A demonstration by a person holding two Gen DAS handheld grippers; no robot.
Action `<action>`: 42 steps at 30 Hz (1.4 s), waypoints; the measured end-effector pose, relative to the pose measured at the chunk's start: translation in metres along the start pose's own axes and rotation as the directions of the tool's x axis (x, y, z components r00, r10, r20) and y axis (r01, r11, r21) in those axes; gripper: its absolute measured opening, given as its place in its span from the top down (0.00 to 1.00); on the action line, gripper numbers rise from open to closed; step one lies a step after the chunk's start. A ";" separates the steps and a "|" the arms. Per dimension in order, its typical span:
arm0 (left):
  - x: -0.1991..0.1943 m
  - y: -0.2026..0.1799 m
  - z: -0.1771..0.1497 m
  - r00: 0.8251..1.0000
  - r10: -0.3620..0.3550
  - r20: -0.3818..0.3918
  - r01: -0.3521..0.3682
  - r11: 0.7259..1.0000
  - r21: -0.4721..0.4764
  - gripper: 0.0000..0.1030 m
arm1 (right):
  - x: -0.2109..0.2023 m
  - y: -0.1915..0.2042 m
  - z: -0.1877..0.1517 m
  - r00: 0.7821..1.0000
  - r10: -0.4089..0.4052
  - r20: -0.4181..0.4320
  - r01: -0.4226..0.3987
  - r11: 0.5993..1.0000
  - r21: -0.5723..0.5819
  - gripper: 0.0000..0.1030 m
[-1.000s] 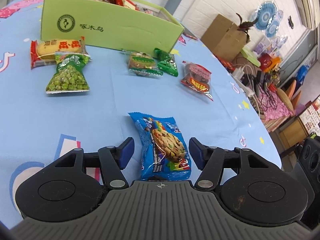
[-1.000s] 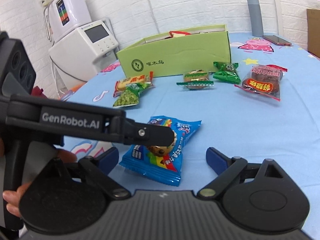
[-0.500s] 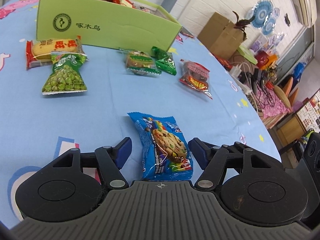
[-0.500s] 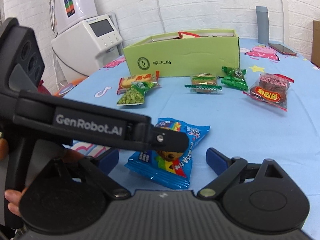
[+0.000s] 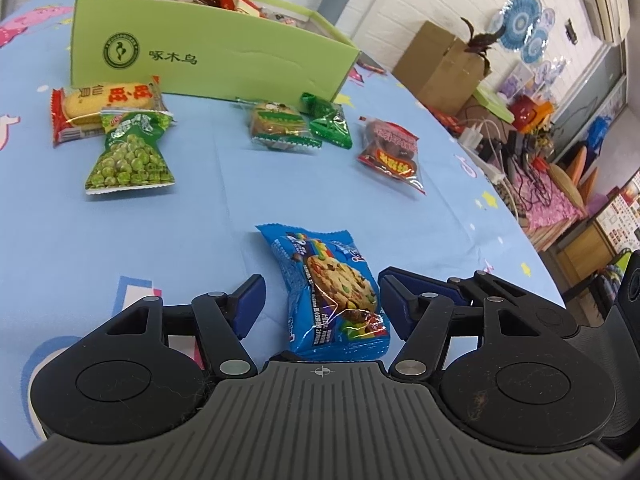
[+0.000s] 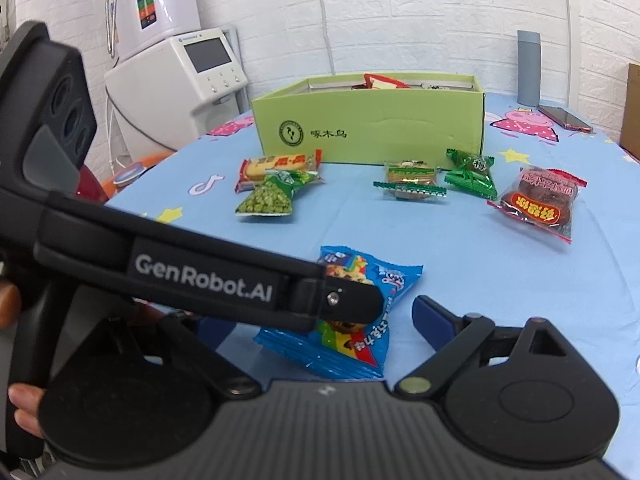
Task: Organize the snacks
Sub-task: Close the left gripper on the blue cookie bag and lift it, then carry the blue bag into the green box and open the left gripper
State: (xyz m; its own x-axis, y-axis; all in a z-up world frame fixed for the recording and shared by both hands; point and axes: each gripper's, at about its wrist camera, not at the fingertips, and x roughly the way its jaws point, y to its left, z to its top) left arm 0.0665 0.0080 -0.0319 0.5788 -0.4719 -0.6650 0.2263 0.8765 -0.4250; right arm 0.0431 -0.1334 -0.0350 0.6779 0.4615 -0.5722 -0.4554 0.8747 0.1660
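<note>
Tablecloth [image 5: 120, 220], blue; walls [image 6: 400, 20] seemingly white brick.

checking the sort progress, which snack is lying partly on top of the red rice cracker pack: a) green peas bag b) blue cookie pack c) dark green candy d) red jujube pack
a: the green peas bag overlaps the lower edge of the red rice cracker pack, in front of the green box; the other snacks lie apart.

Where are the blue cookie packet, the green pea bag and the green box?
blue cookie packet [image 5: 332, 292], left wrist view, on the cookie picture.
green pea bag [image 5: 130, 156], left wrist view, on the peas.
green box [image 6: 372, 128], right wrist view, on its front wall.
</note>
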 end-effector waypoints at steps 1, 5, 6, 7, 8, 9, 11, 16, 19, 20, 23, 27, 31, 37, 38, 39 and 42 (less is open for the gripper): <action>0.000 0.001 0.000 1.000 -0.004 -0.001 0.004 1.000 -0.006 0.52 | 0.000 -0.001 0.000 1.000 0.006 -0.003 -0.006 1.000 0.010 0.10; 0.000 0.001 0.001 1.000 -0.020 -0.005 0.020 1.000 -0.003 0.52 | -0.002 -0.005 -0.001 1.000 -0.010 -0.002 0.010 1.000 0.013 0.10; 0.002 0.000 0.001 1.000 -0.020 -0.010 0.020 1.000 0.003 0.52 | -0.003 -0.006 0.000 1.000 -0.010 -0.002 0.010 1.000 0.016 0.10; 0.003 -0.001 0.001 1.000 -0.019 -0.011 0.019 1.000 0.012 0.53 | -0.003 -0.006 0.000 1.000 -0.006 -0.001 0.006 1.000 0.015 0.10; 0.004 -0.001 0.001 1.000 -0.018 -0.010 0.018 1.000 0.020 0.53 | -0.002 -0.005 0.000 1.000 -0.003 -0.002 0.003 1.000 0.010 0.10; 0.005 -0.002 0.001 1.000 -0.019 -0.009 0.019 0.999 0.030 0.54 | 0.000 -0.005 -0.001 1.000 -0.002 -0.005 0.002 1.000 0.005 0.10; 0.007 -0.002 0.001 1.000 -0.009 -0.001 0.009 0.999 0.051 0.66 | 0.006 -0.006 -0.005 1.000 -0.003 -0.012 0.003 1.000 0.016 0.13; 0.007 0.004 0.011 1.000 -0.008 0.011 0.008 1.000 0.018 0.81 | 0.012 0.005 0.002 1.000 0.009 -0.002 -0.009 1.000 -0.011 0.24; -0.002 0.009 0.027 0.999 -0.012 0.052 0.012 1.000 0.003 0.81 | 0.015 0.008 0.019 1.000 0.011 0.018 -0.010 0.999 -0.039 0.24; -0.006 0.011 0.037 0.997 -0.015 0.075 0.016 1.000 -0.002 0.81 | 0.015 0.009 0.027 0.999 0.013 0.031 -0.011 0.999 -0.049 0.24; -0.018 0.018 0.072 0.990 -0.022 0.139 0.023 1.000 -0.006 0.81 | 0.021 0.013 0.059 0.996 0.016 0.083 -0.007 0.995 -0.101 0.24; -0.029 0.031 0.133 0.971 0.010 0.238 -0.014 1.000 0.014 0.81 | 0.042 0.014 0.118 0.987 0.049 0.154 -0.023 0.986 -0.167 0.24; -0.025 0.058 0.190 0.958 0.060 0.281 -0.065 0.998 0.010 0.81 | 0.081 0.011 0.176 0.979 0.095 0.181 -0.058 0.978 -0.200 0.24; 0.016 0.119 0.245 0.959 0.138 0.247 -0.133 0.990 -0.036 0.84 | 0.163 0.003 0.227 0.983 0.148 0.112 -0.125 0.973 -0.192 0.24; 0.024 0.129 0.251 0.961 0.148 0.235 -0.141 0.989 -0.046 0.84 | 0.177 0.002 0.232 0.984 0.152 0.094 -0.132 0.973 -0.188 0.24; 0.032 0.138 0.256 0.962 0.157 0.222 -0.148 0.987 -0.055 0.84 | 0.189 0.000 0.235 0.985 0.156 0.077 -0.140 0.973 -0.182 0.24; 0.053 0.161 0.259 0.964 0.187 0.188 -0.175 0.981 -0.080 0.82 | 0.223 -0.003 0.239 0.988 0.156 0.015 -0.151 0.973 -0.176 0.24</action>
State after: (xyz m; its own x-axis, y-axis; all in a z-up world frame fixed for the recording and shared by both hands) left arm 0.3363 0.1485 0.0235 0.7480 -0.2729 -0.6050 0.0584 0.9351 -0.3496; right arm 0.3337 0.0028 0.0288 0.6070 0.5943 -0.5276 -0.6468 0.7552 0.1066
